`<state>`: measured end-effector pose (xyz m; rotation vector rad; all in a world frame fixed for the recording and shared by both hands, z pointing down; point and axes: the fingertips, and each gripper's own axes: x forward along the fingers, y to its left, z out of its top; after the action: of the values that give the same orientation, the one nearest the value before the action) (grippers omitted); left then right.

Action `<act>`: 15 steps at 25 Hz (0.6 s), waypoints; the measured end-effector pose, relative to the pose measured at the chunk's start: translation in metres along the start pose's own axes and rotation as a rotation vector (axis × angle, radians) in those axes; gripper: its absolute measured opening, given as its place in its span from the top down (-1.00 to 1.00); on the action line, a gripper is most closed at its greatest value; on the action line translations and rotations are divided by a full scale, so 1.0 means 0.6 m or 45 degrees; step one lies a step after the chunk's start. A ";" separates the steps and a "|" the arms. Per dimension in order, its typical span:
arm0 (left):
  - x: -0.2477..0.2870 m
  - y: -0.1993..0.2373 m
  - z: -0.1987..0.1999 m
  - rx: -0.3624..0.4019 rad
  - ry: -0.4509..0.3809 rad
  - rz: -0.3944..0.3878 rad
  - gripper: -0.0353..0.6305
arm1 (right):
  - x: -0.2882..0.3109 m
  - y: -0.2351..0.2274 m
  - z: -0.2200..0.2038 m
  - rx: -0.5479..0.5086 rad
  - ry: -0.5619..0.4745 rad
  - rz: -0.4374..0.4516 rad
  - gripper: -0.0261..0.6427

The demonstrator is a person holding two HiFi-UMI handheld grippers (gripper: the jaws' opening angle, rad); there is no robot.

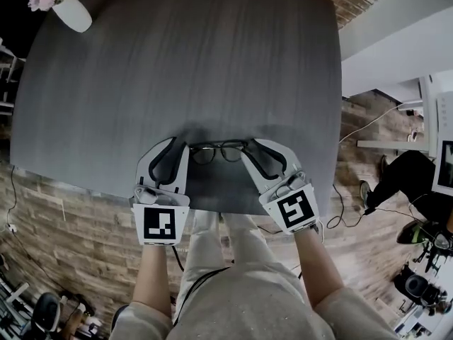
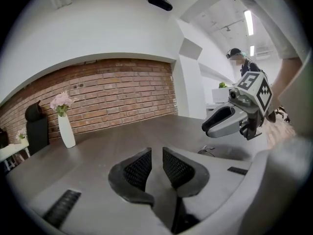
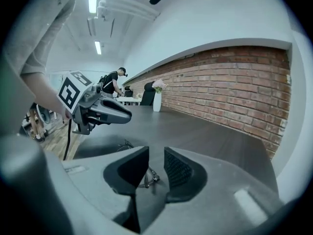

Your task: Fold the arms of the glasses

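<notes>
A pair of dark-framed glasses [image 1: 219,151] lies on the grey table [image 1: 177,69] near its front edge, between my two grippers. How its arms stand is too small to tell. My left gripper [image 1: 177,147] is just left of the frame, and its jaws [image 2: 156,168] stand apart with nothing between them. My right gripper [image 1: 256,147] is just right of the frame. Its jaws [image 3: 155,168] are open, and an end of the glasses [image 3: 146,177] shows on the table through the gap, untouched by the pads.
A white vase with pink flowers [image 1: 71,9] stands at the table's far left corner. The table's front edge [image 1: 212,211] runs right under both grippers. A brick wall [image 2: 112,97] lies beyond the table. A person [image 3: 115,84] stands at a far table.
</notes>
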<state>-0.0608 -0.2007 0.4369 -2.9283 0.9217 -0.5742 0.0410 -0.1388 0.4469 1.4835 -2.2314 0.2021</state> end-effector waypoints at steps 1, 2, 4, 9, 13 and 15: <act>-0.004 0.004 0.003 -0.011 -0.010 0.009 0.69 | -0.004 -0.003 0.006 0.006 -0.007 -0.010 0.64; -0.007 0.008 0.006 -0.023 -0.018 0.017 0.69 | -0.007 -0.006 0.012 0.014 -0.013 -0.020 0.66; -0.012 0.014 0.012 -0.051 -0.033 0.032 0.69 | -0.013 -0.013 0.024 0.024 -0.031 -0.037 0.72; -0.023 0.039 0.029 -0.123 -0.098 0.087 0.69 | -0.027 -0.031 0.054 0.038 -0.090 -0.076 0.86; -0.031 0.052 0.051 -0.127 -0.138 0.111 0.72 | -0.037 -0.044 0.083 0.047 -0.136 -0.099 0.92; -0.036 0.059 0.063 -0.139 -0.154 0.125 0.76 | -0.042 -0.050 0.098 0.044 -0.161 -0.111 0.92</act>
<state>-0.0834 -0.2210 0.3896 -2.9519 1.1077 -0.3480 0.0594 -0.1513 0.3799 1.6500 -2.2656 0.1234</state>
